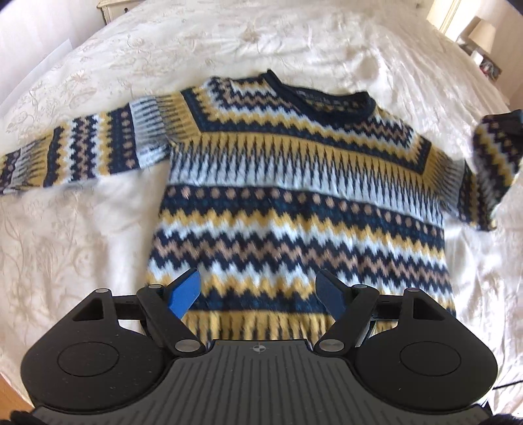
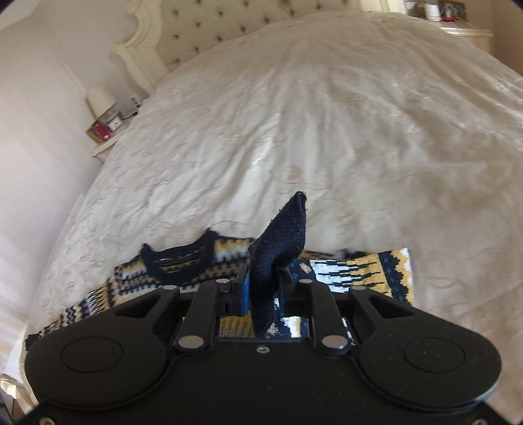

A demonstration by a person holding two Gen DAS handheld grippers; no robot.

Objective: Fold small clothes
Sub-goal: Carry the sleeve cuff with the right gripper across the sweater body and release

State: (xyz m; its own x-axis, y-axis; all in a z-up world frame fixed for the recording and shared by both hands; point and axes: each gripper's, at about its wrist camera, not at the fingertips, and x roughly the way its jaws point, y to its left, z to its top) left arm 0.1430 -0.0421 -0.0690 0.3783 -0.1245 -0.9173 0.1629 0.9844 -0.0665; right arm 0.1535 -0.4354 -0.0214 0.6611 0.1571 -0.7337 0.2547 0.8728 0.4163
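A knitted sweater (image 1: pixel 294 196) in navy, yellow, white and tan zigzag bands lies flat, front up, on a white bedspread (image 1: pixel 81 245). Its left sleeve (image 1: pixel 81 153) stretches out flat. Its right sleeve (image 1: pixel 497 157) is lifted off the bed at the right edge. My left gripper (image 1: pixel 258 291) is open and empty, hovering over the sweater's hem. My right gripper (image 2: pixel 263 281) is shut on the navy cuff (image 2: pixel 284 242) of the right sleeve, which sticks up between the fingers; the sweater's body (image 2: pixel 170 271) and neckline lie below it.
The bedspread (image 2: pixel 327 130) spreads wide beyond the sweater. A tufted headboard (image 2: pixel 202 29) stands at the far end. A nightstand with a lamp (image 2: pixel 99 98) and small items is at the left of the bed; another lamp (image 1: pixel 483 32) shows at the upper right.
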